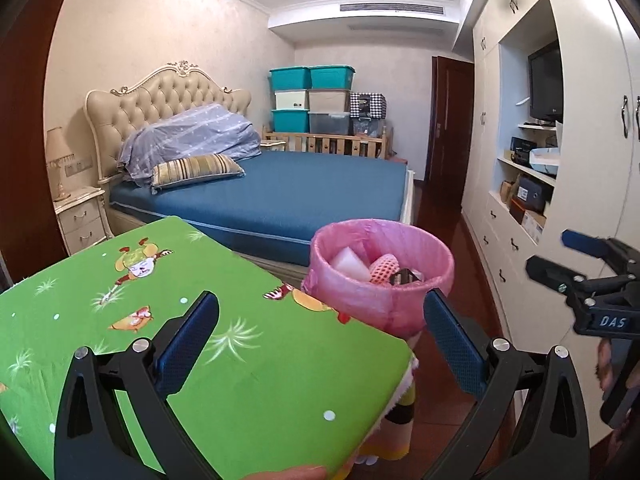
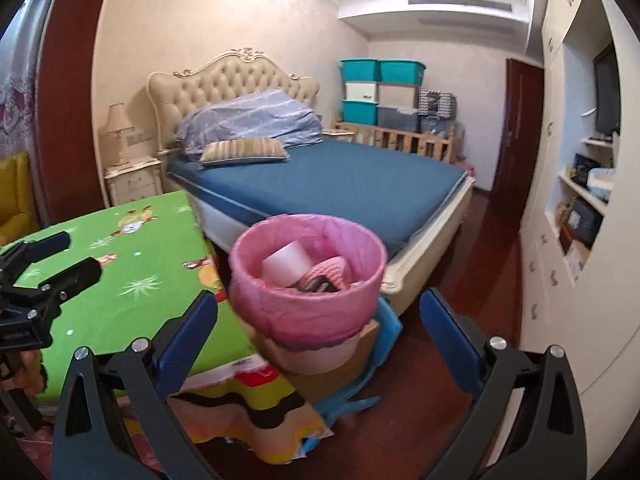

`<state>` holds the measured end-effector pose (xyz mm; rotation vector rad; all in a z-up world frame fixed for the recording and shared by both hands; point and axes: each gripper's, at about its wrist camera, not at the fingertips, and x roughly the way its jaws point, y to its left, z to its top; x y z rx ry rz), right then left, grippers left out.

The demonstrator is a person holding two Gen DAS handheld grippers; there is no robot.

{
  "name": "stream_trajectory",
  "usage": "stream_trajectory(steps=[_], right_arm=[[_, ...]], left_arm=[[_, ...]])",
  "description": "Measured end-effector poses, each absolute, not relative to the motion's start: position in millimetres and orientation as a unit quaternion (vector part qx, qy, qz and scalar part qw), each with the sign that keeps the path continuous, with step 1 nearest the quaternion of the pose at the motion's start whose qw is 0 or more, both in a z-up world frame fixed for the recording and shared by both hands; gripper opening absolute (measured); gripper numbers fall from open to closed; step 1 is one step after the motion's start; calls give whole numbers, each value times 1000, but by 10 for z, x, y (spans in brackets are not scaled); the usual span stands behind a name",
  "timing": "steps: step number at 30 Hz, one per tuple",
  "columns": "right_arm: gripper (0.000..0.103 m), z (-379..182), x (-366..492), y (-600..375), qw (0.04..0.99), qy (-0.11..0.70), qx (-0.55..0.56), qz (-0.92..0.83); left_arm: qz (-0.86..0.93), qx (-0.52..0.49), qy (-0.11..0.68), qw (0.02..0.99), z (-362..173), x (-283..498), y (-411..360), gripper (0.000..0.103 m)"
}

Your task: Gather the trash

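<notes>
A bin with a pink liner (image 1: 380, 280) (image 2: 308, 292) stands beside the table's corner. It holds a white foam piece (image 2: 286, 266), a pink foam net (image 2: 334, 270) and a dark scrap. My left gripper (image 1: 320, 340) is open over the green tablecloth, with nothing between its blue pads (image 1: 188, 344). My right gripper (image 2: 320, 340) is open wide, facing the bin from just short of it, and its pads (image 2: 450, 340) touch nothing. Each gripper also shows in the other's view: the right gripper (image 1: 560, 258) and the left gripper (image 2: 68, 258).
A table with a green cartoon cloth (image 1: 200, 300) (image 2: 132, 264) sits at the left. The bin rests on a cardboard box (image 2: 344, 364) over a blue plastic stool (image 2: 384, 332). Behind are a blue bed (image 2: 340, 184), a nightstand (image 1: 80, 220), and white cabinets (image 2: 580, 280) along the right, with red wooden floor (image 2: 448, 272) between.
</notes>
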<state>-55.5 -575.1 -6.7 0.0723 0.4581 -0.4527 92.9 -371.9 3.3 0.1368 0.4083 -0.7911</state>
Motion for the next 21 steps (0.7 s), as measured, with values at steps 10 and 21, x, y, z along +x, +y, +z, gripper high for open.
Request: stream_trajectory(steps=[10,21], right_arm=[[98,23,-509,-5629,954,228,28,-192],[98,-25,-539,-5665,952,233,32,-195]], left_arm=[[-385,77,189,900,10,841,-3785,96],[-391,99,180,897,-43,750,-3861,96]])
